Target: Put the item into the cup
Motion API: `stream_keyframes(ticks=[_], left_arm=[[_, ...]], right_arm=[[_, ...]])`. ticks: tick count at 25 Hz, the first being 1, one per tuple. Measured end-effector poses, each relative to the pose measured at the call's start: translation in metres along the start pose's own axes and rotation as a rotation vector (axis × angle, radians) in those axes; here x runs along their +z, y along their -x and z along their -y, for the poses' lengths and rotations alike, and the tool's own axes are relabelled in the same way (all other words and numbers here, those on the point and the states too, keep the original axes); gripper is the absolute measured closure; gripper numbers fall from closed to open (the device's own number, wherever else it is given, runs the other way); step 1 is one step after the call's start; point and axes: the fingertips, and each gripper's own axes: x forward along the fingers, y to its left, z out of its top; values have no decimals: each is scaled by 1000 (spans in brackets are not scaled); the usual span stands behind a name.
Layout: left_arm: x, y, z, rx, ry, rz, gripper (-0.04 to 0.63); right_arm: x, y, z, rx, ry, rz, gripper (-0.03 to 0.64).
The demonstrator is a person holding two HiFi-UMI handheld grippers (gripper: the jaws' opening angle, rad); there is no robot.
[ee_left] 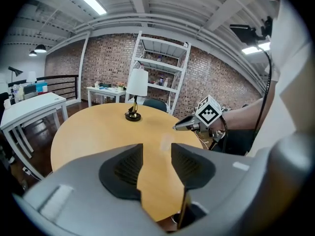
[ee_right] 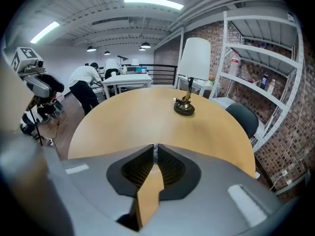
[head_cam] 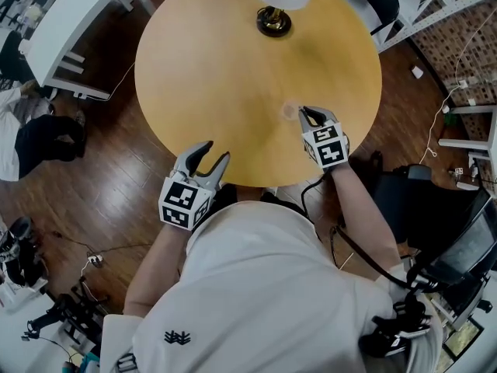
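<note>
At the near edge of the bench (head_cam: 233,68), we are holding the left tool (head_cam: 214,154) wide and the right tool (head_cam: 305,113) closed, both empty, and seeing neither item nor cup, so we are judging that locating them comes first.

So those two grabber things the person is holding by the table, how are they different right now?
The left gripper's jaws stand apart, while the right gripper's jaws are pressed together. The left gripper sits back at the near edge of the table, while the right gripper reaches farther forward. Both are grey with dark pads and a marker cube, and both hold nothing.
</note>
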Motion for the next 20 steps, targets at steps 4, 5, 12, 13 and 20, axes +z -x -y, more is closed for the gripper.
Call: stream_keyframes(ticks=[4,5,12,13,20], left_arm=[[-8,1,-15,33,22,-8,433],[-10,3,-17,40,27,-10,434],[-12,17,-25,66,52,-16,434],[-12,18,-27,68,53,-16,433],[-8,17,-29,68,48,-21,433]], right_arm=[[-7,-31,-1,26,11,-31,588],[-9,-36,-2,31,11,-41,588],[-22,-54,-7,47,32,-97,584],[-22,-56,-8,49,37,-101,583],[-22,-60,-9,64,35,-108,551]])
